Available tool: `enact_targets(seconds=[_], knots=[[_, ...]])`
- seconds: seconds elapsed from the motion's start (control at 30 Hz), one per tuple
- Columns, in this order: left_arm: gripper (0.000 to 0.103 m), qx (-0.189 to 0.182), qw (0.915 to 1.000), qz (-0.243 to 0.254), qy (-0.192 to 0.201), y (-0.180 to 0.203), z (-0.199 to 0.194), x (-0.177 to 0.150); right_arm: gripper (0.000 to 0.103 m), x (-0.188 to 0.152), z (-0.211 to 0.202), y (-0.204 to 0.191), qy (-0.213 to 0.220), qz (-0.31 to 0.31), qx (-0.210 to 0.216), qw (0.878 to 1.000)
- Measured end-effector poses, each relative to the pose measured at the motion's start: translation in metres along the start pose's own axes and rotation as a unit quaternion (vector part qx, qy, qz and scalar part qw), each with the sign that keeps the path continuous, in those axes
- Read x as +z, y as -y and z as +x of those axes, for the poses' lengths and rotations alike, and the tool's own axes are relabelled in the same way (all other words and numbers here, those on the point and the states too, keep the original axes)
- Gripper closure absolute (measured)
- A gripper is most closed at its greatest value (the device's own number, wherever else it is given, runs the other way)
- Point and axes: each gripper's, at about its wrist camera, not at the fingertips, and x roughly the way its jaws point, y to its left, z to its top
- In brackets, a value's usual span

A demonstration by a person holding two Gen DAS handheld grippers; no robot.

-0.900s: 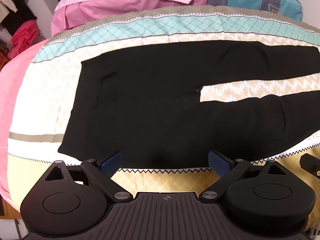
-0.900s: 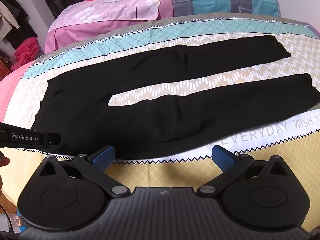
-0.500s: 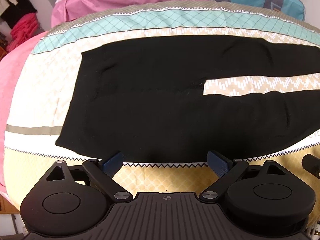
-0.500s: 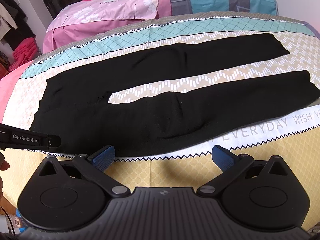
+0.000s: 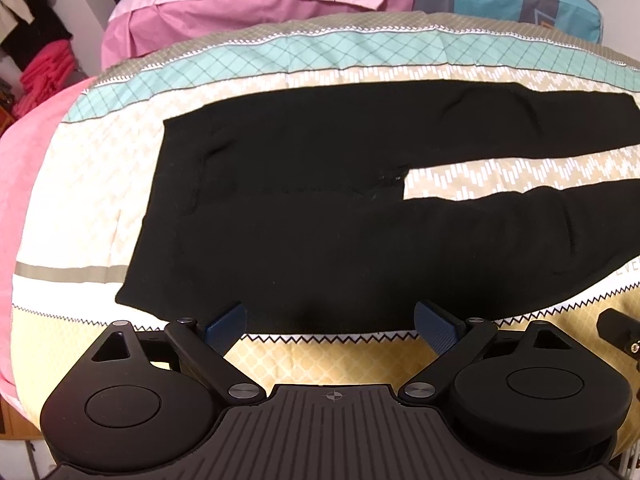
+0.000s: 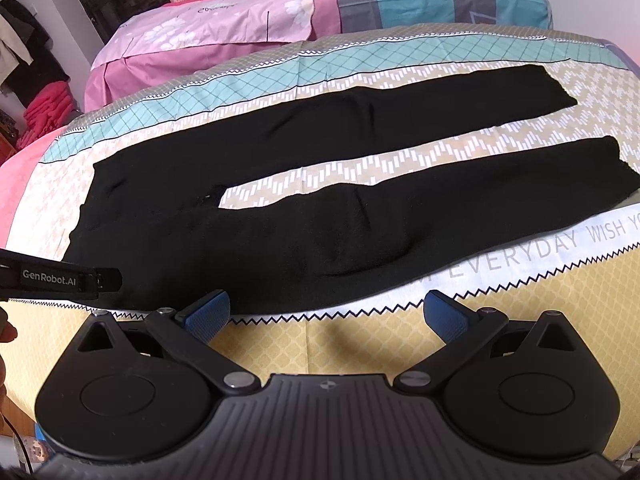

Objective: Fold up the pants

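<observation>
Black pants (image 5: pixel 320 216) lie flat on the patterned bedspread (image 5: pixel 100 184), waist to the left, two legs running right with a gap between them. They also show in the right wrist view (image 6: pixel 320 216), full length to both cuffs. My left gripper (image 5: pixel 332 326) is open and empty, fingertips at the near edge of the pants below the hip. My right gripper (image 6: pixel 326 314) is open and empty, fingertips at the near edge of the near leg's thigh. The left gripper's body (image 6: pixel 60 276) shows at the left of the right wrist view.
A second bed with a pink and teal cover (image 6: pixel 320 8) stands behind. Pink bedding (image 5: pixel 16 184) hangs at the left edge. Red clothes (image 5: pixel 44 80) pile at the far left. The bedspread's yellow front band (image 6: pixel 328 340) lies under both grippers.
Both grippers have shifted slightly; the pants now sit a little lower and closer to the fingertips. Jaws stay open. The pants have not moved.
</observation>
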Motion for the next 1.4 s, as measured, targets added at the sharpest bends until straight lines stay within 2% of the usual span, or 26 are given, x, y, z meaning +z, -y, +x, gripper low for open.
enact_targets(seconds=[0.27, 0.73, 1.0, 1.1, 1.17, 1.3, 1.37, 1.4], knots=[[0.000, -0.016, 0.9997, -0.012, 0.011, -0.003, -0.001, 0.000, 0.000, 0.001, 0.004, -0.006, -0.005, -0.013, 0.004, 1.000], [0.000, -0.010, 0.9999, -0.007, 0.008, 0.002, 0.002, 0.003, 0.000, 0.006, 0.007, 0.000, -0.009, -0.009, 0.012, 1.000], [0.000, -0.029, 0.9994, -0.017, 0.005, 0.005, 0.010, 0.008, 0.000, 0.009, 0.013, 0.008, -0.022, -0.001, 0.027, 0.999], [0.000, -0.048, 0.9982, -0.036, 0.002, 0.001, 0.026, 0.009, 0.000, 0.011, 0.023, 0.027, -0.040, 0.045, 0.058, 0.997], [0.000, -0.041, 0.9981, -0.046, -0.007, -0.004, 0.046, 0.009, 0.000, 0.011, 0.025, 0.049, -0.031, 0.077, 0.062, 0.995], [0.000, -0.027, 0.9975, -0.058, -0.031, -0.020, 0.083, 0.000, 0.000, 0.009, 0.014, 0.115, 0.025, 0.135, 0.005, 0.991], [0.000, -0.030, 0.9970, -0.056, -0.045, -0.027, 0.102, -0.006, 0.000, 0.007, 0.011, 0.154, 0.048, 0.183, -0.030, 0.981], [0.000, -0.033, 0.9973, -0.056, -0.034, -0.029, 0.105, -0.008, 0.000, 0.006, 0.011, 0.171, 0.055, 0.210, -0.041, 0.975]])
